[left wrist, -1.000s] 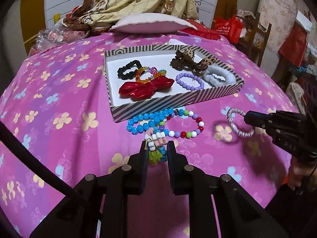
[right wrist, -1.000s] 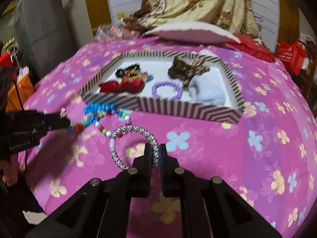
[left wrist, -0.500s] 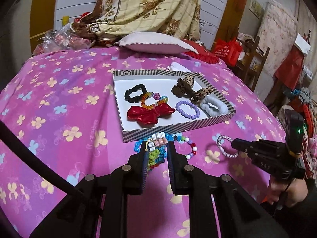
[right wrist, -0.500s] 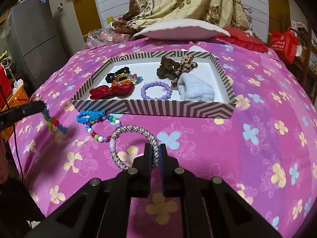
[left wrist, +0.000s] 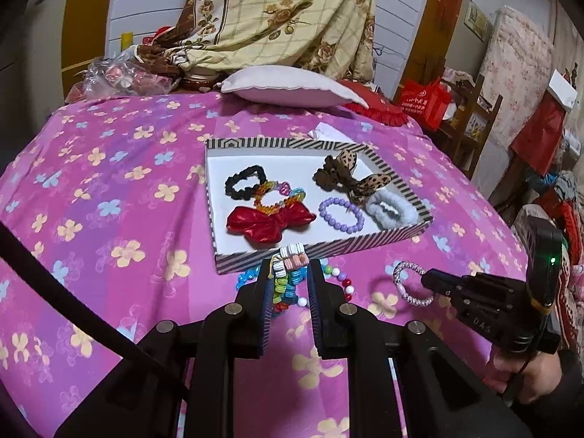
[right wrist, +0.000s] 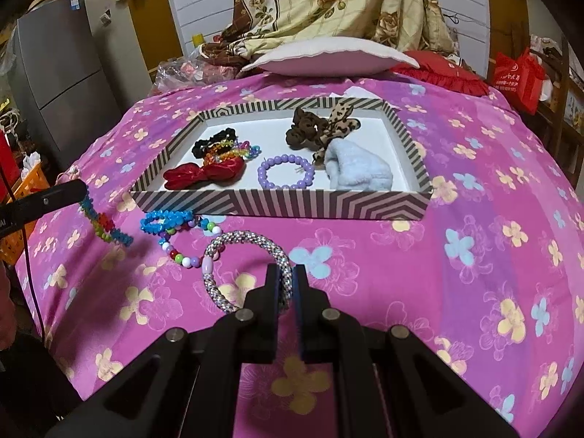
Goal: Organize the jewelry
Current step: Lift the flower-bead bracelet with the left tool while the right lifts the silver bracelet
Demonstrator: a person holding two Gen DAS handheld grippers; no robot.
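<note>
Multicoloured bracelet [left wrist: 288, 275] lifted higher, clamped in left tool [left wrist: 288, 284], right tool [right wrist: 286, 281] unmoved, pinching silver bangle [right wrist: 252, 252]

A striped shallow box [right wrist: 277, 206] sits on the flowered pink cover, holding a black scrunchie [left wrist: 244, 181], a rainbow bead bracelet [left wrist: 277, 197], a red bow [left wrist: 270, 222], a lilac bead bracelet [right wrist: 285, 171], a leopard bow [right wrist: 321, 127] and a pale fluffy scrunchie [left wrist: 390, 210]. In front lie 2 bracelets — blue beads [right wrist: 166, 219] and mixed beads [right wrist: 182, 250]. A multicoloured ribbed bracelet [right wrist: 104, 224] hangs clear of the cover; a silver rope bangle [right wrist: 248, 266] is held tilted up.
</note>
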